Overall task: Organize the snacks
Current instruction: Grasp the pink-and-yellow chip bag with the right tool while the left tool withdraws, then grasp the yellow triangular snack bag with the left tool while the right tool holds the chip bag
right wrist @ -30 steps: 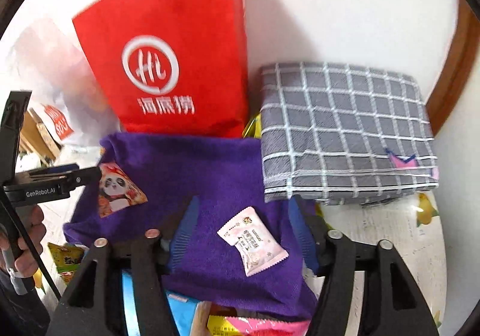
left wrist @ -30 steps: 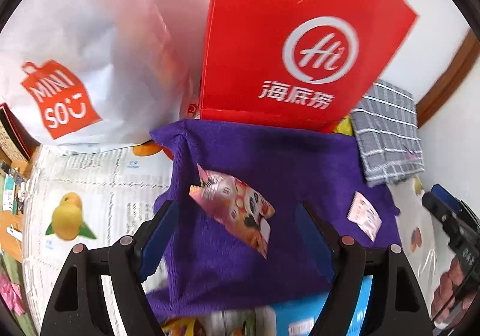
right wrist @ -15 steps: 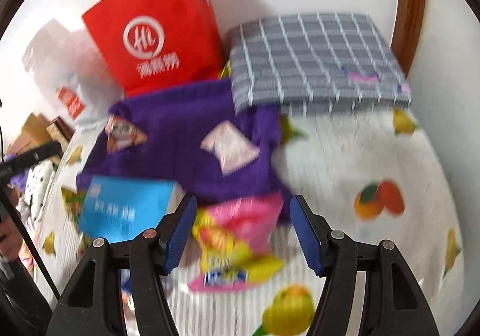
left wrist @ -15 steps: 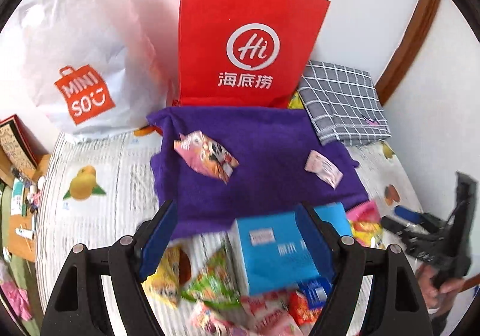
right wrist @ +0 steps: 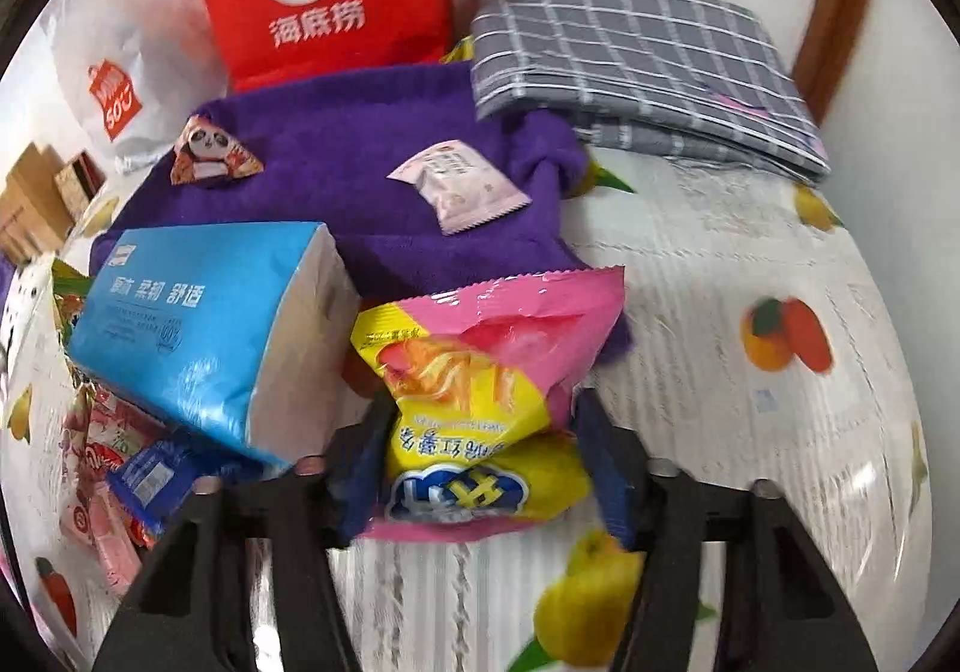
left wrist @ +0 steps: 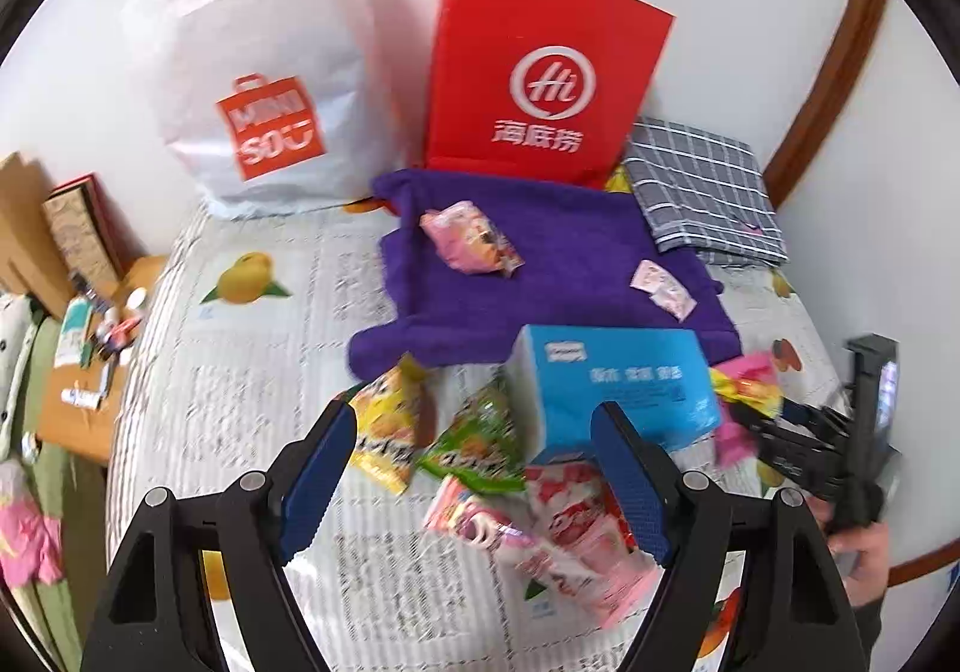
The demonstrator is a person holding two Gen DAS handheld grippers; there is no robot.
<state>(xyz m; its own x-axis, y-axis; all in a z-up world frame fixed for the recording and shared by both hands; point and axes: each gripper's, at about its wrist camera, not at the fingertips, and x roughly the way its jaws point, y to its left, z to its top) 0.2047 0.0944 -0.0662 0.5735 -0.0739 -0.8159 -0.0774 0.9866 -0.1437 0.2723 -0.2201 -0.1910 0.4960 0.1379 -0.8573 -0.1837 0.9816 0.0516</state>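
Observation:
My right gripper [right wrist: 480,414] is closing on a pink and yellow snack bag [right wrist: 480,366] lying at the near edge of the purple towel [right wrist: 360,162]; both pads touch the bag's sides. A panda packet [right wrist: 210,156] and a small pink sachet [right wrist: 462,186] lie on the towel. My left gripper [left wrist: 474,420] hangs open and holds nothing, above a green packet [left wrist: 474,438], a yellow packet [left wrist: 387,432] and pink strawberry packets [left wrist: 576,516]. The blue tissue pack [left wrist: 618,384] lies just beyond them, and the right gripper [left wrist: 804,444] shows at that view's right edge.
A red paper bag [left wrist: 540,72] and a white plastic bag [left wrist: 258,90] stand against the wall behind the towel. A folded grey checked cloth [right wrist: 642,66] lies at the back right. The fruit-print sheet [right wrist: 750,282] covers the surface. Boxes and small items [left wrist: 90,312] sit off the left edge.
Both grippers have drawn back from the towel, leaving the panda packet and the sachet on it. The right gripper has dropped over the pink and yellow bag and narrowed around it.

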